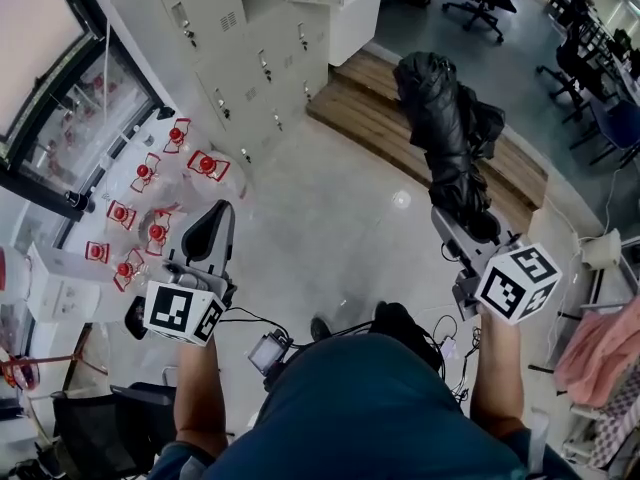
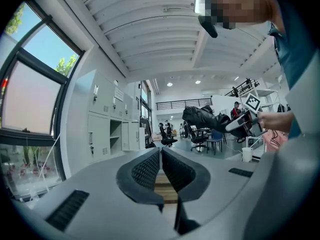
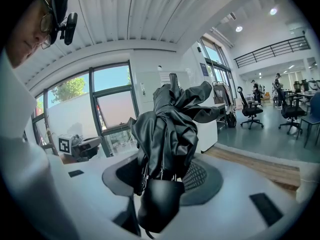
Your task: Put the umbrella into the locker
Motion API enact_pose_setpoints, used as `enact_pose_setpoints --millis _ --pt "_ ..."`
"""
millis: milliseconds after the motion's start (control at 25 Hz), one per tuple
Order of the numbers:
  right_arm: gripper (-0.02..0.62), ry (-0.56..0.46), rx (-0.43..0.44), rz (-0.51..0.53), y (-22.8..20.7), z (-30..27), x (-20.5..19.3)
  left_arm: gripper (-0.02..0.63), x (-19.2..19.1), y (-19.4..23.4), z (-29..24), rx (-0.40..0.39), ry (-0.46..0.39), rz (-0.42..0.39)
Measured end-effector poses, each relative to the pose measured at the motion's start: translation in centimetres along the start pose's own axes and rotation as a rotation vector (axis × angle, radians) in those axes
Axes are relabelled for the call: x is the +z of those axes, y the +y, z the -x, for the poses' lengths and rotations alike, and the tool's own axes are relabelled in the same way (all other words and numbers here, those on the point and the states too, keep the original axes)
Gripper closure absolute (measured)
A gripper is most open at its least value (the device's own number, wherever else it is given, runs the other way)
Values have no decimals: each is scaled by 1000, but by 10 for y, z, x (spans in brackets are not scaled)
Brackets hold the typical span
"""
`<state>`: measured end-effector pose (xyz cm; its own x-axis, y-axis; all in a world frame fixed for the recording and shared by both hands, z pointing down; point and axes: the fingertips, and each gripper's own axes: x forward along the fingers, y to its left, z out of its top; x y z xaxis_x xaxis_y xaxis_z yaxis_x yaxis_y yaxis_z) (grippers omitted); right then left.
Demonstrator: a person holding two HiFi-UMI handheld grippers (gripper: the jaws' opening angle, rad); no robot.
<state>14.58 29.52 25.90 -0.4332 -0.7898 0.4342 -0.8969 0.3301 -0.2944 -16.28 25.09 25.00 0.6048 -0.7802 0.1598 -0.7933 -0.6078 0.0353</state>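
right gripper point(image 1: 468, 226) clamped on folded black umbrella point(image 1: 450, 123); left gripper point(image 1: 213, 223) pinched shut, empty; tip: hold firm, swing toward lockers point(image 1: 240, 63); left probably has to open one first

Bright, even daylight. Windows point(image 3: 112, 109) glow at nine o'clock in the right gripper view; a glare spot point(image 1: 401, 199) marks the glossy floor point(image 1: 330, 258) in the head view. Both gripper views bulge fisheye-style, black at the edges.

teal short-sleeved shirt point(image 1: 370, 408); grey left gripper point(image 1: 213, 223) and right gripper point(image 1: 468, 230) with black-and-white marker cubes point(image 1: 183, 311)
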Motion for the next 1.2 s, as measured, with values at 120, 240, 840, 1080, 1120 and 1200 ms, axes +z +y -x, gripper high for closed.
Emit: enact_pose_setpoints --millis 120,240,840,1080,1120,1200 --pt "379 2 5 0 -3 -4 0 574 -5 -2 -4 -7 6 8" --pt "379 -6 25 3 -13 -14 7 574 -5 -2 -12 6 3 5" --pt "379 5 120 11 -110 -59 46 578 5 -17 -87 143 1 17" --pt "379 7 156 14 -141 -71 50 578 4 -29 -105 188 7 6" --pt "379 7 162 14 -146 -72 52 578 5 -31 -108 197 9 3" --pt "379 8 175 15 -157 -74 56 578 7 -37 -114 211 12 0"
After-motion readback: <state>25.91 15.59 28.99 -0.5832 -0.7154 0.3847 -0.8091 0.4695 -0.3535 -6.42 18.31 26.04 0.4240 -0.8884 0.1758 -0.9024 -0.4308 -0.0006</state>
